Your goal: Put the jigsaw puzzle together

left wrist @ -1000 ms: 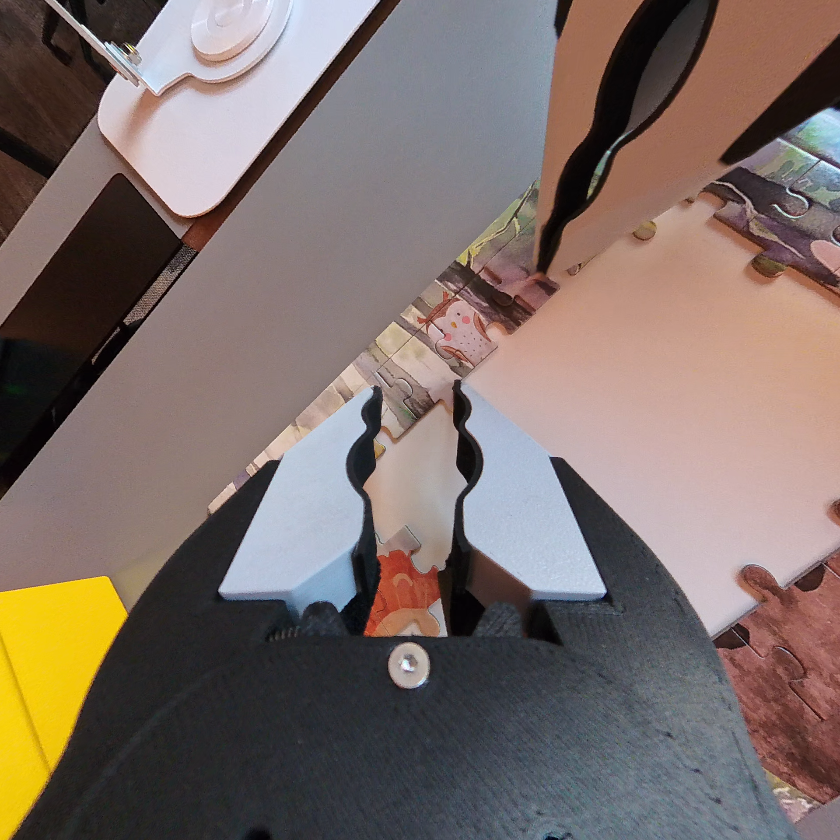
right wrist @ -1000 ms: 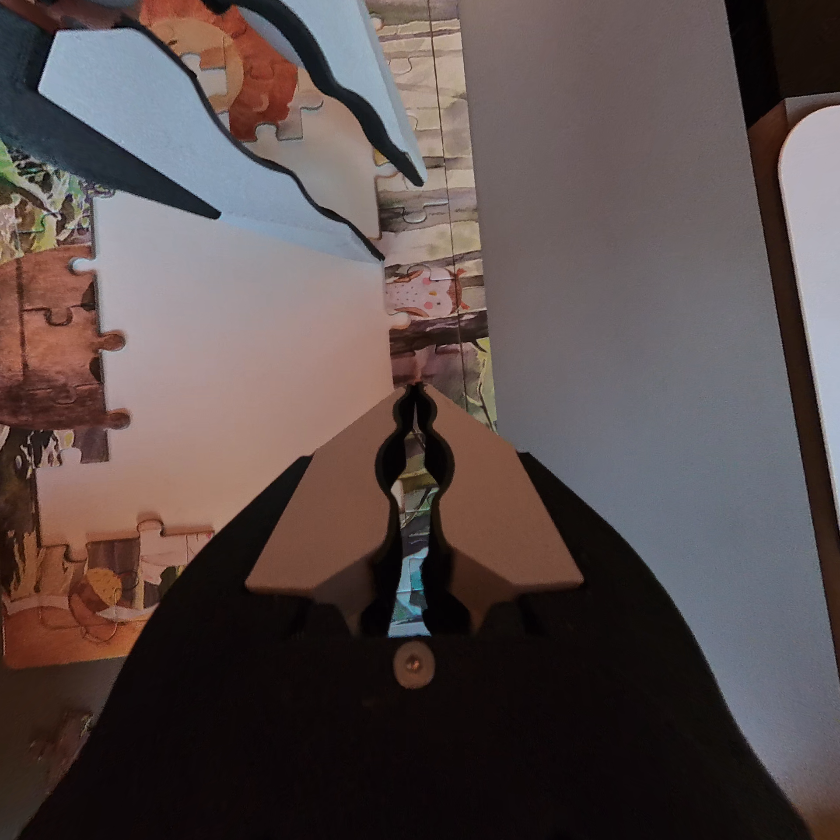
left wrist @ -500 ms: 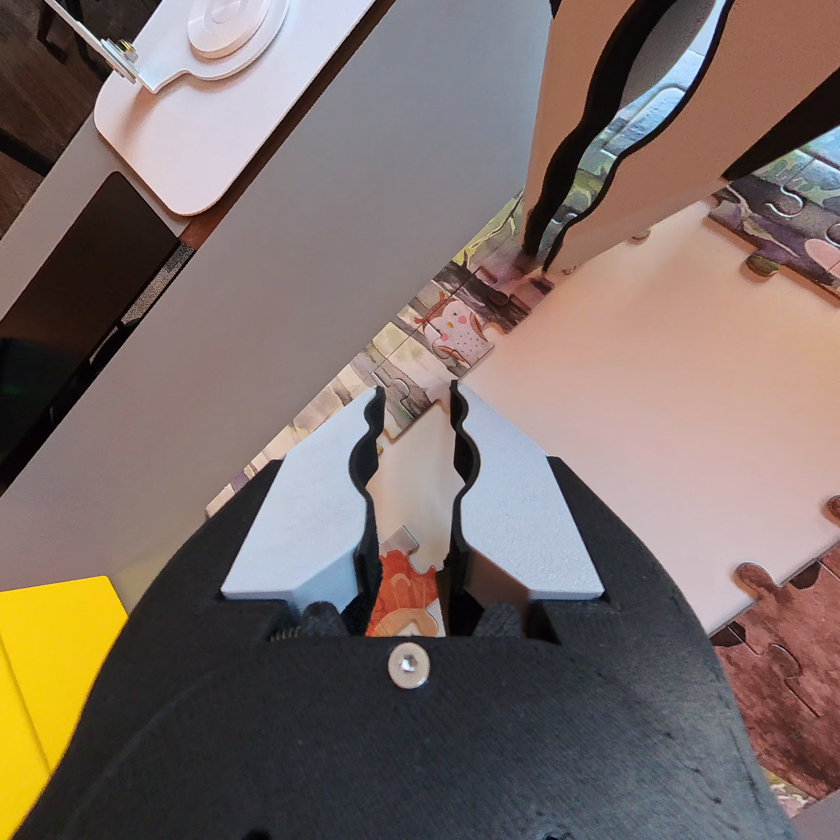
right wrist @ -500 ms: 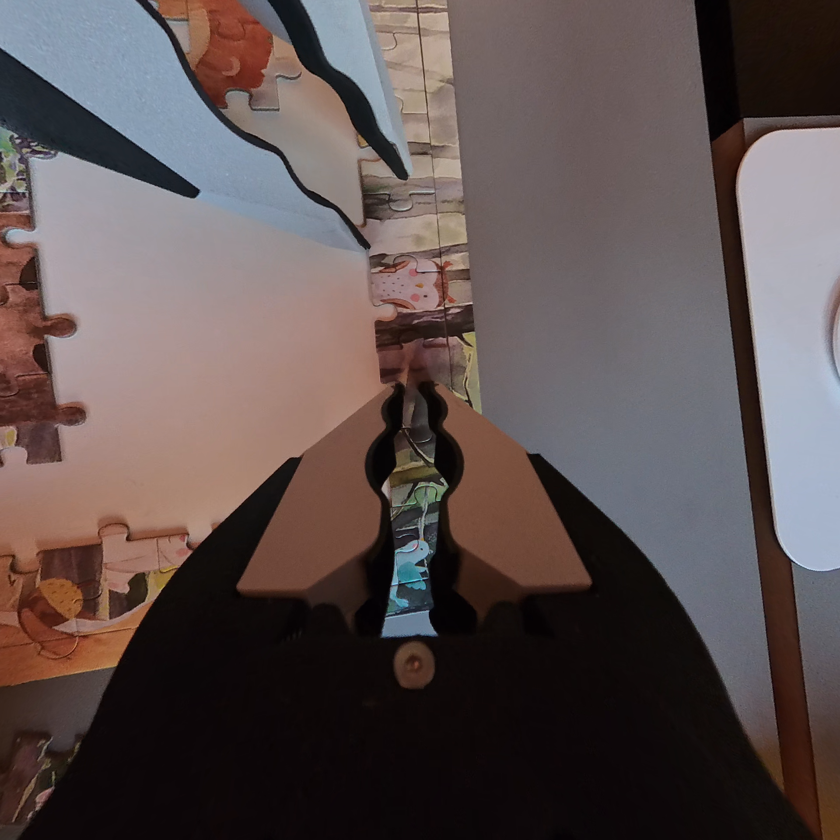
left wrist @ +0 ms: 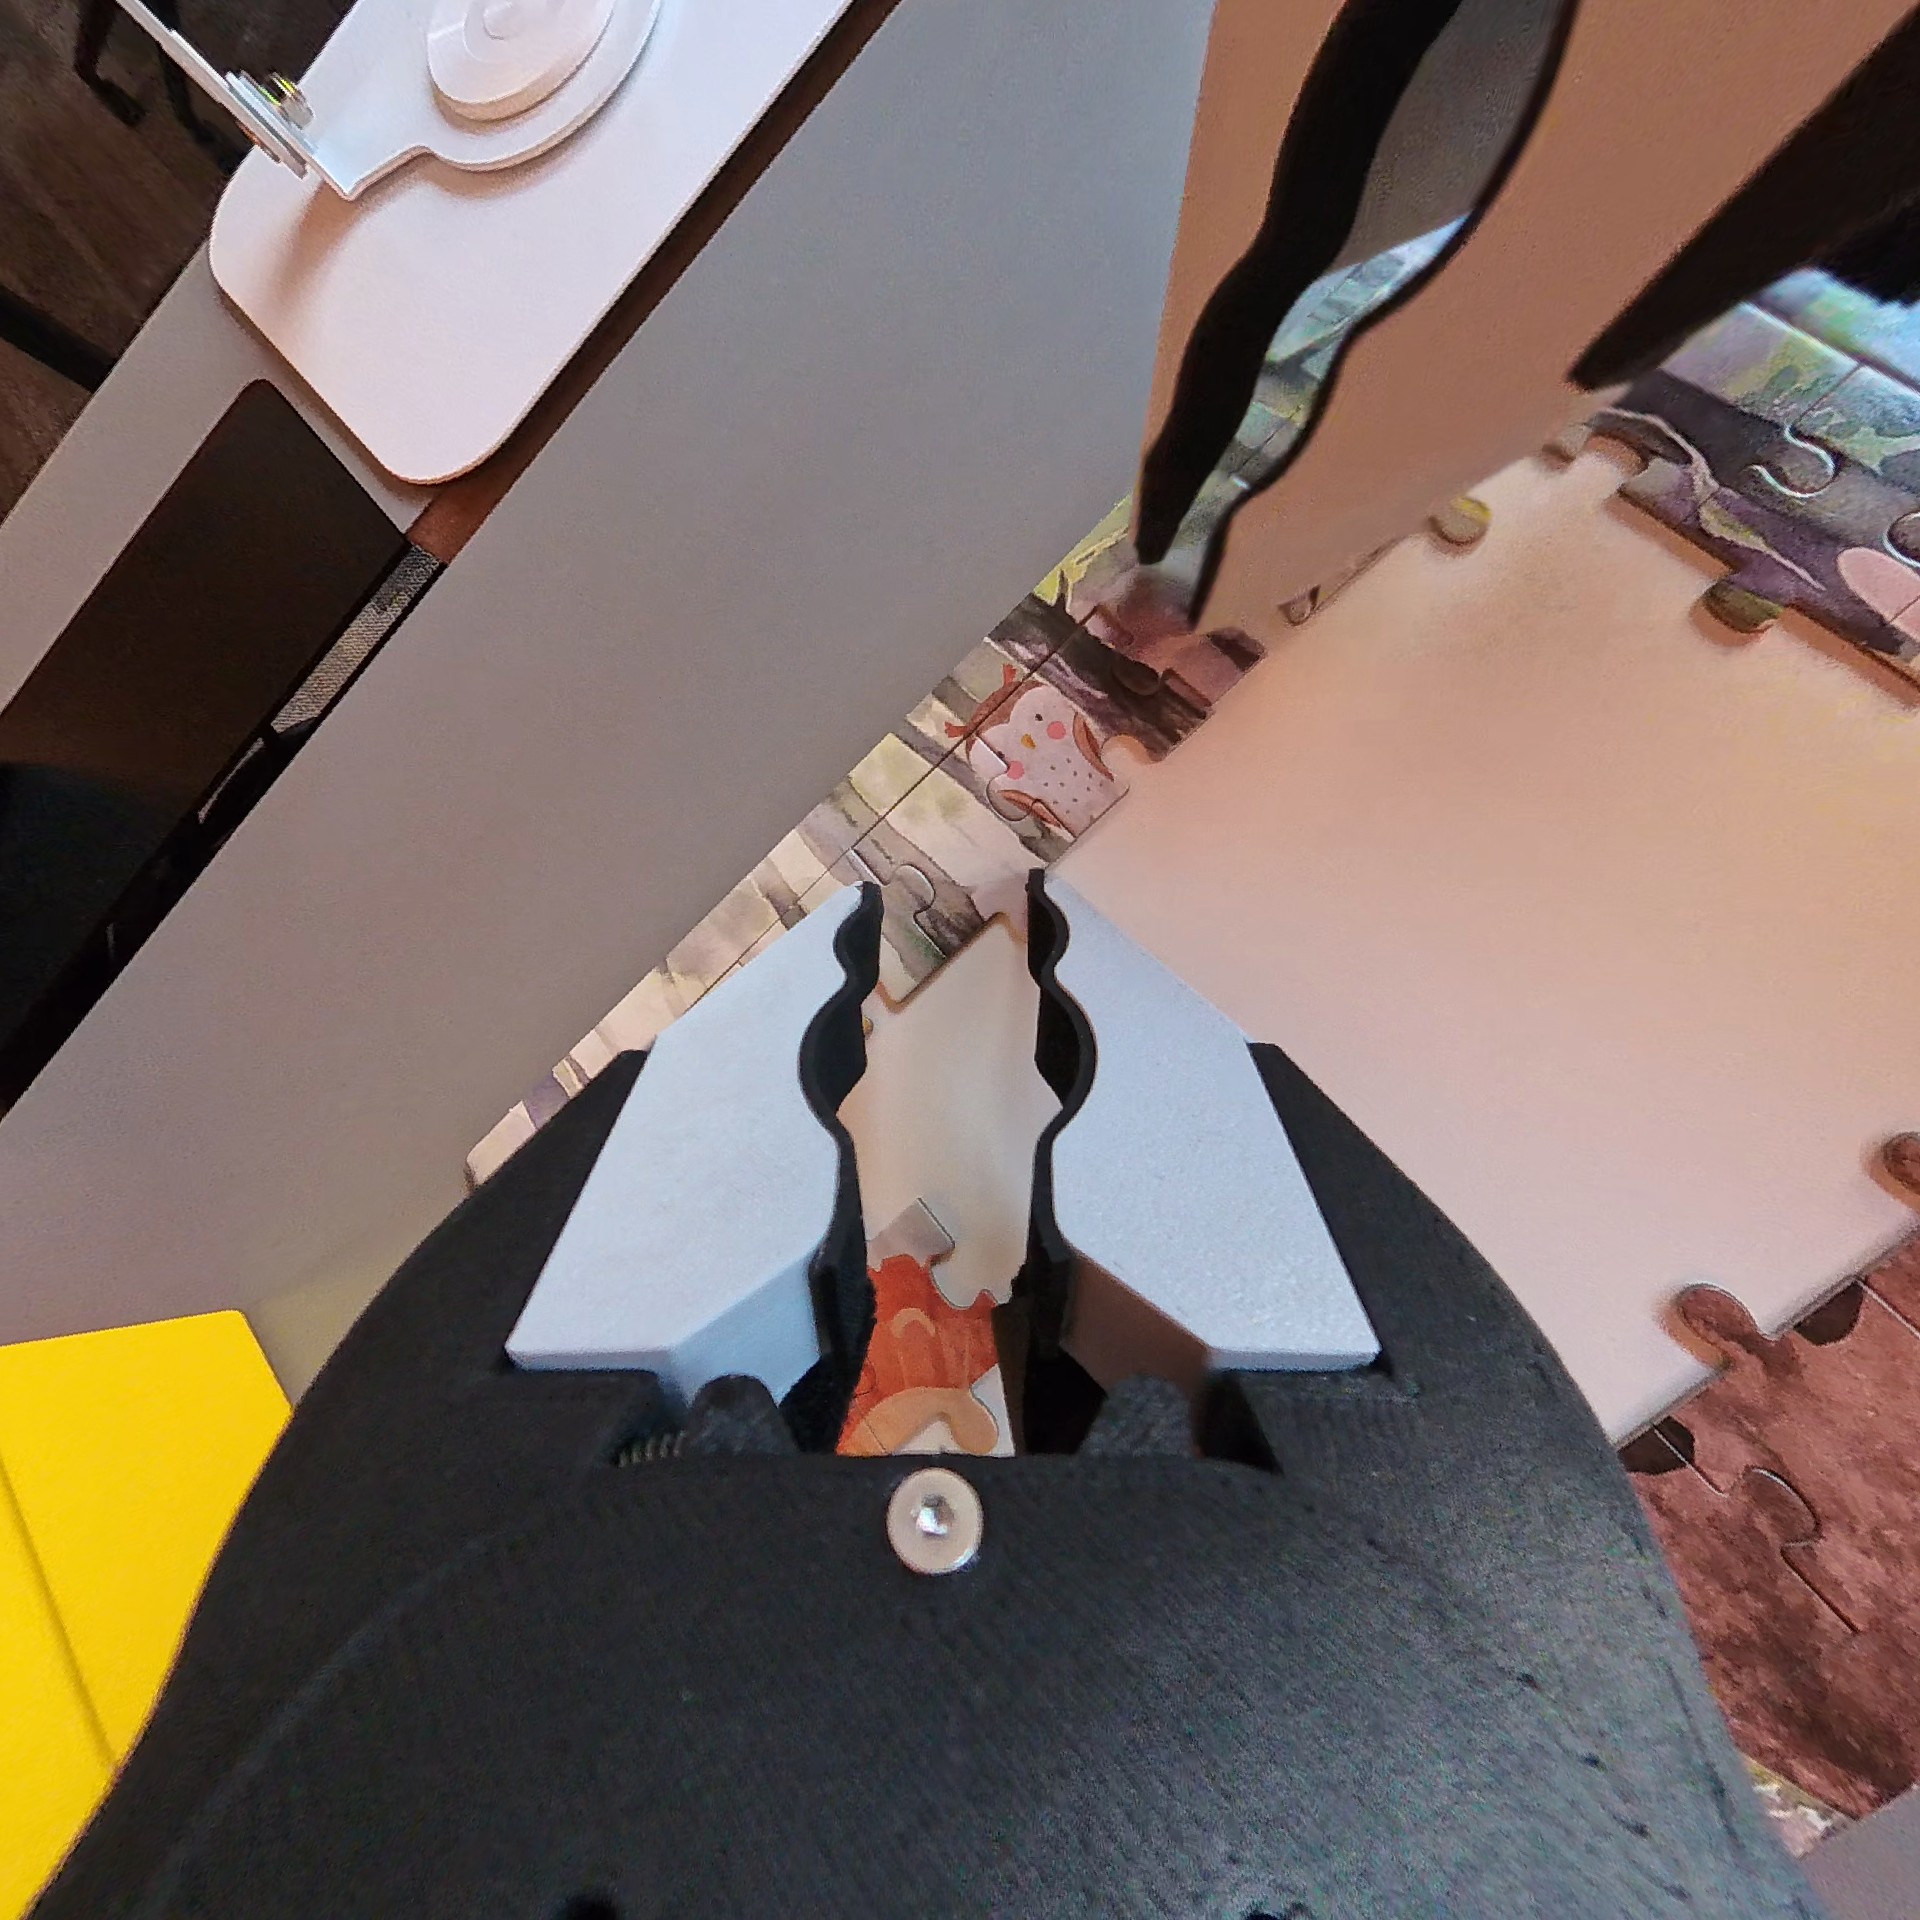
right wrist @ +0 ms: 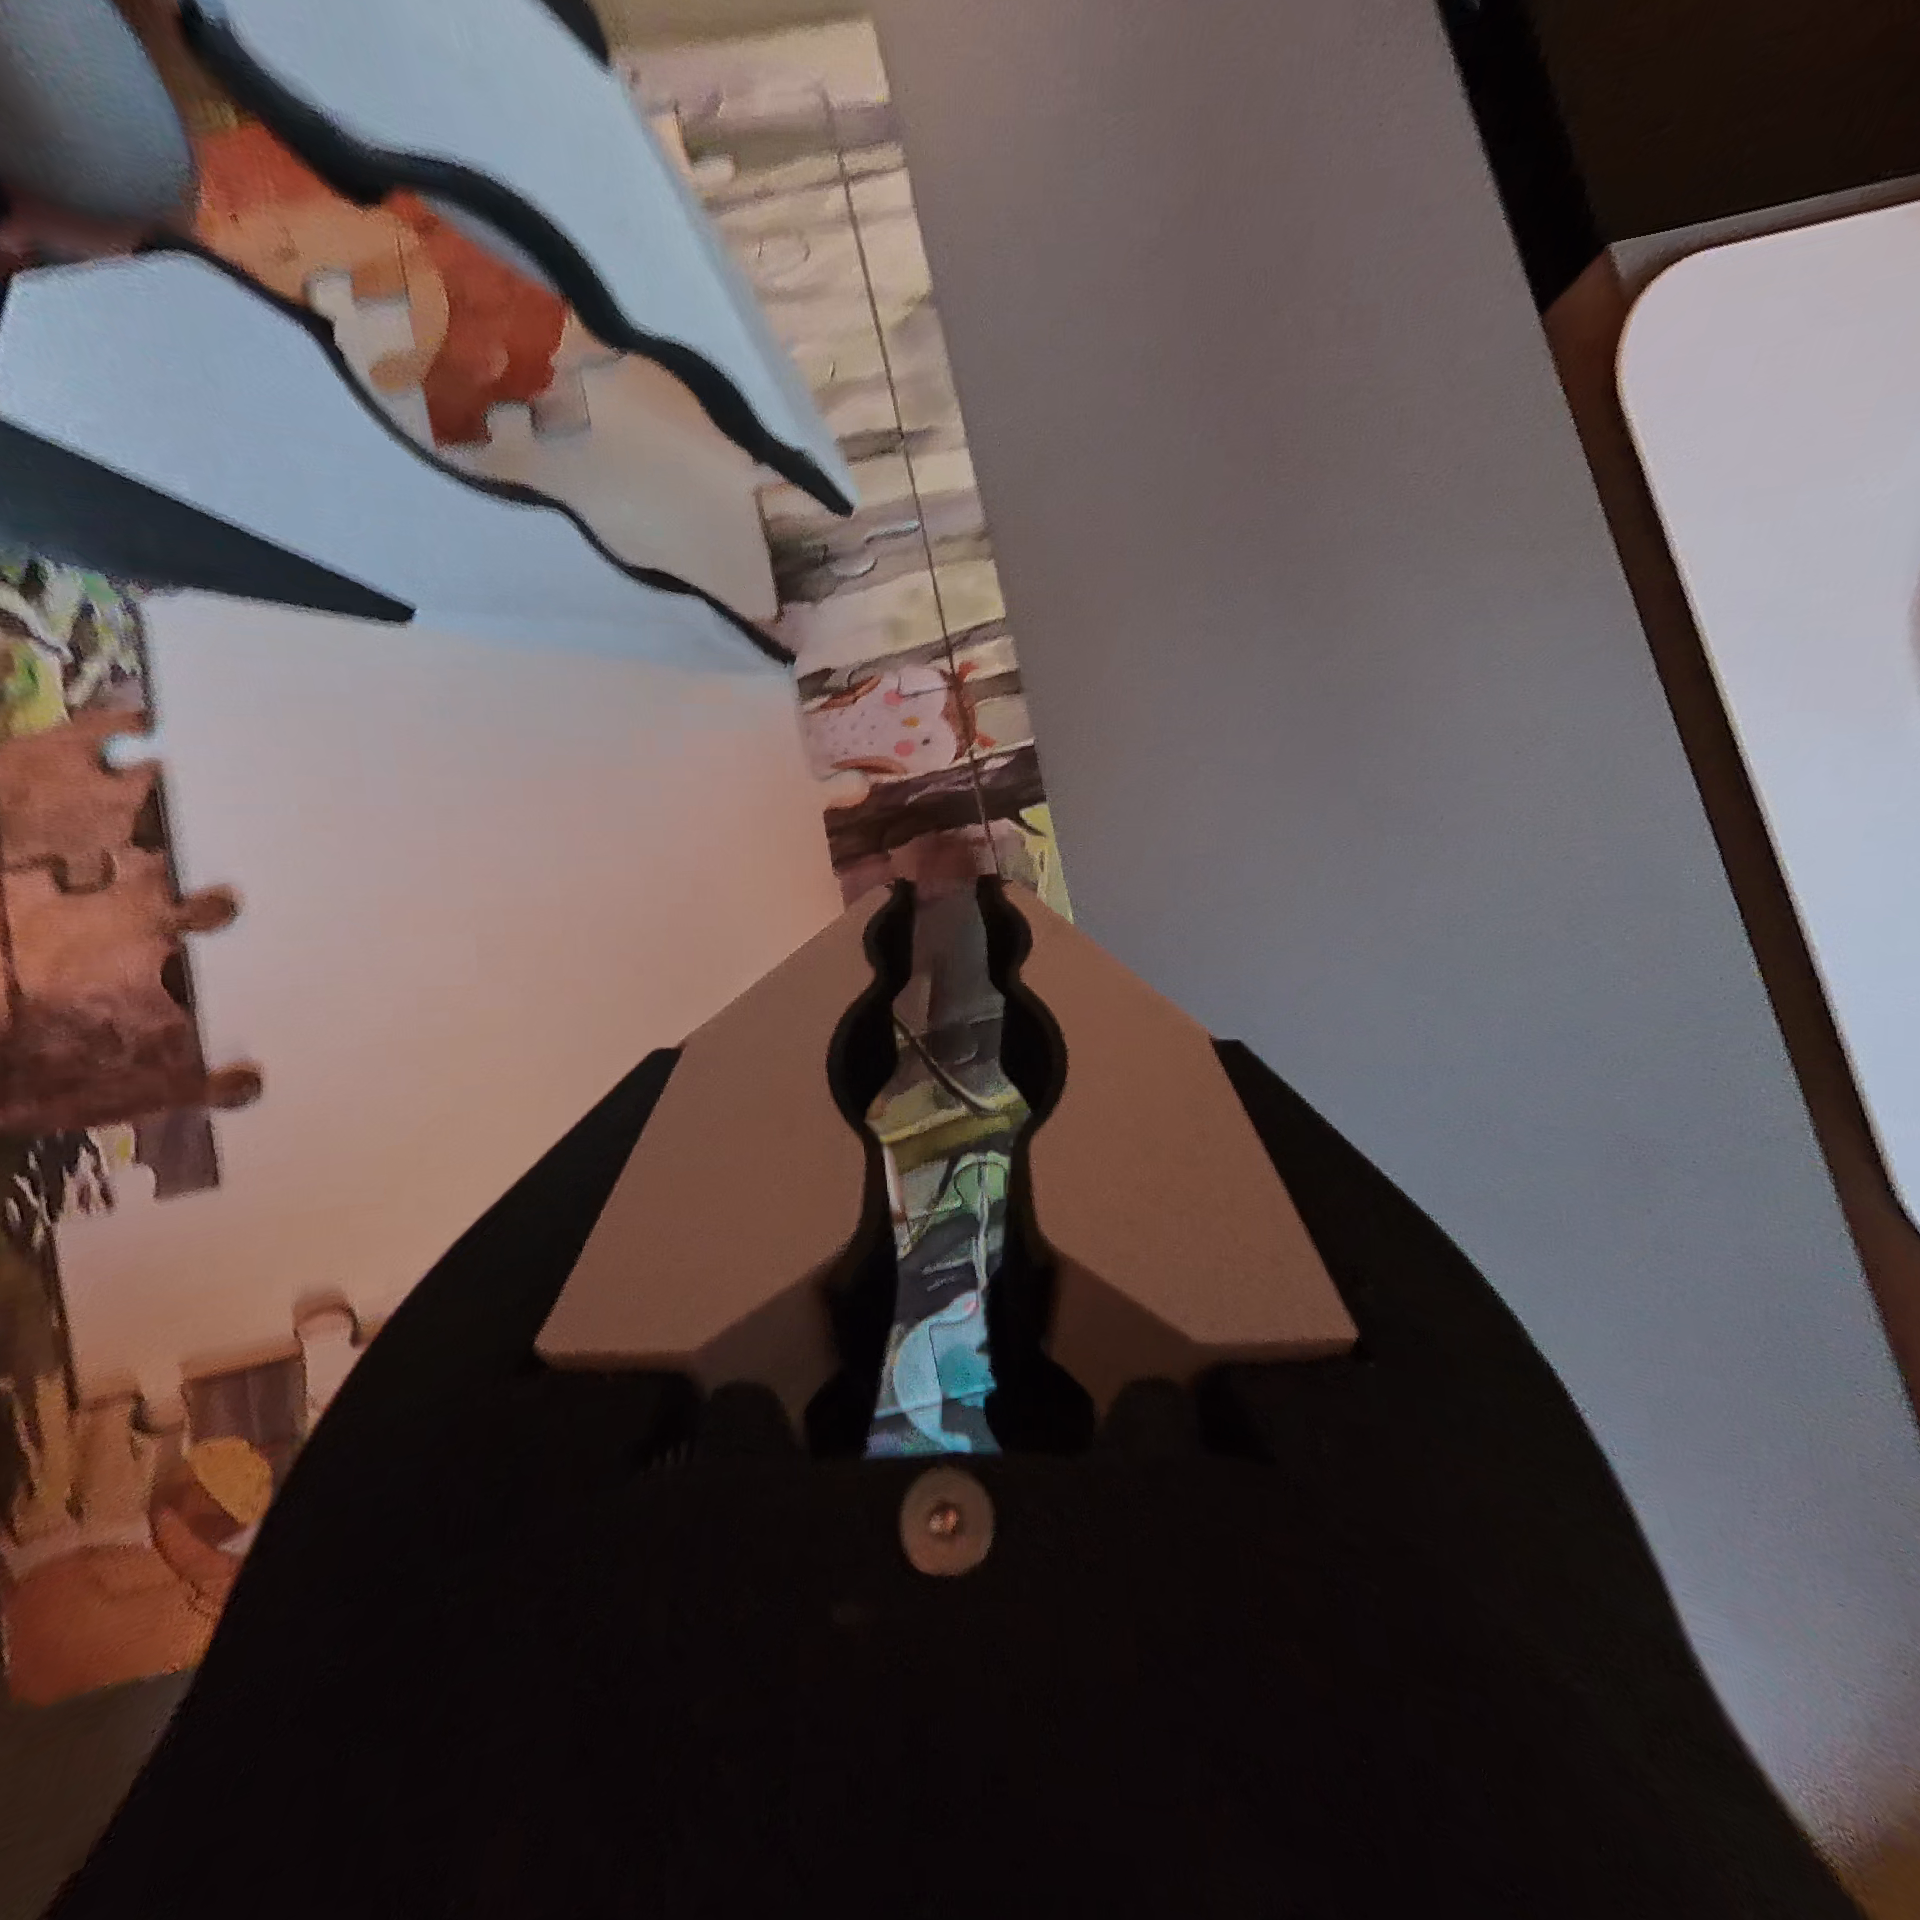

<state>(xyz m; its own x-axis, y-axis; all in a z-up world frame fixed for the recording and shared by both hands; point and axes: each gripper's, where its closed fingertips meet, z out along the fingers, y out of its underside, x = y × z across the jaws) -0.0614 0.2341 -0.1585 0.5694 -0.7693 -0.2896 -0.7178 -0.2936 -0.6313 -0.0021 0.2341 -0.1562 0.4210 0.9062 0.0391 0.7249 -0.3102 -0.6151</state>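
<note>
The jigsaw puzzle lies on a white board [left wrist: 1455, 935], also in the right wrist view [right wrist: 468, 883], with joined pieces along the edges and the middle bare. An owl piece [left wrist: 1044, 743] sits in the border strip [right wrist: 904, 727]. My left gripper [left wrist: 951, 888] is open and empty, low over the board beside that strip. An orange piece [left wrist: 914, 1361] lies under it [right wrist: 468, 343]. My right gripper [right wrist: 948, 885] is slightly open and holds nothing, its tips just over the border beyond the owl. It shows at the top of the left wrist view [left wrist: 1174, 582]. The left gripper shows at the upper left of the right wrist view [right wrist: 821, 582].
The puzzle rests on a grey table [left wrist: 727, 520]. A white pad with a round disc [left wrist: 468, 239] lies past the table's far edge [right wrist: 1818, 623]. A yellow object [left wrist: 104, 1507] is at the left. Joined dark brown pieces [left wrist: 1818, 1507] fill the board's near right. Some 7 centimetres of space lies between my two pairs of fingers. My right tips are about 15 centimetres from the orange piece [left wrist: 914, 1361], my left tips only 9 centimetres. It is also in sight in the right wrist view [right wrist: 464, 348].
My right gripper has opened from nearly shut to a small gap and has shifted a little along the border strip. My left gripper has stayed in place, open.
</note>
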